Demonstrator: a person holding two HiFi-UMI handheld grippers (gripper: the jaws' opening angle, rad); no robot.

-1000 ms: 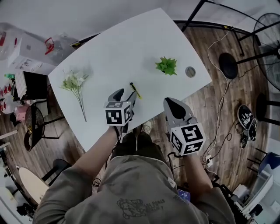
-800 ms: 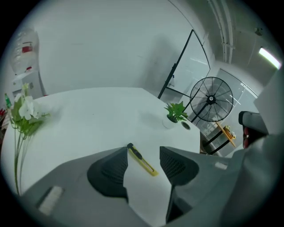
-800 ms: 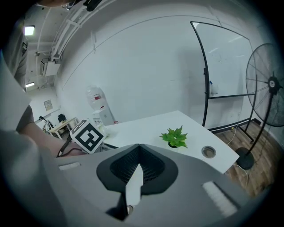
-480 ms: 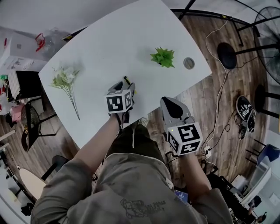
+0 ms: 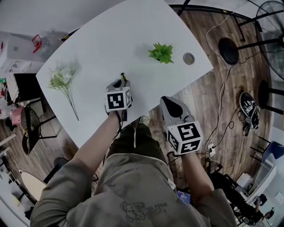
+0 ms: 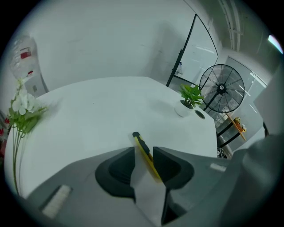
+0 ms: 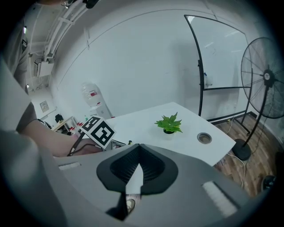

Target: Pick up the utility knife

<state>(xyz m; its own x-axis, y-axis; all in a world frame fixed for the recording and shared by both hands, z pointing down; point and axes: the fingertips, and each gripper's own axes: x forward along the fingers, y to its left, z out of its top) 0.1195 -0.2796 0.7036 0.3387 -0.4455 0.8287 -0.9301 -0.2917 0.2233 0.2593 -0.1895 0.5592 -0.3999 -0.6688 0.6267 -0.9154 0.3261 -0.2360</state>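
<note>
The utility knife [image 5: 123, 78] is slim, yellow and black, and lies on the white table [image 5: 111, 40] near its front edge. My left gripper [image 5: 119, 83] is right over it. In the left gripper view the knife [image 6: 145, 153] runs slantwise between the two jaws, close to the right one, with a strip of table showing beside it; the left gripper [image 6: 143, 150] is open around it. My right gripper [image 5: 171, 104] hangs off the table's near edge, over the floor. Its jaws meet at the tips, so the right gripper [image 7: 139, 148] is shut and empty.
A small potted green plant [image 5: 160, 52] and a round metal grommet [image 5: 189, 58] sit at the table's right end. White artificial flowers [image 5: 62, 82] lie at the left end. A standing fan [image 5: 273, 13], chairs and cables are on the wooden floor around.
My left gripper has moved forward along the table onto the knife, which now lies between its jaws with only its tip showing beyond them. The right gripper has barely shifted.
</note>
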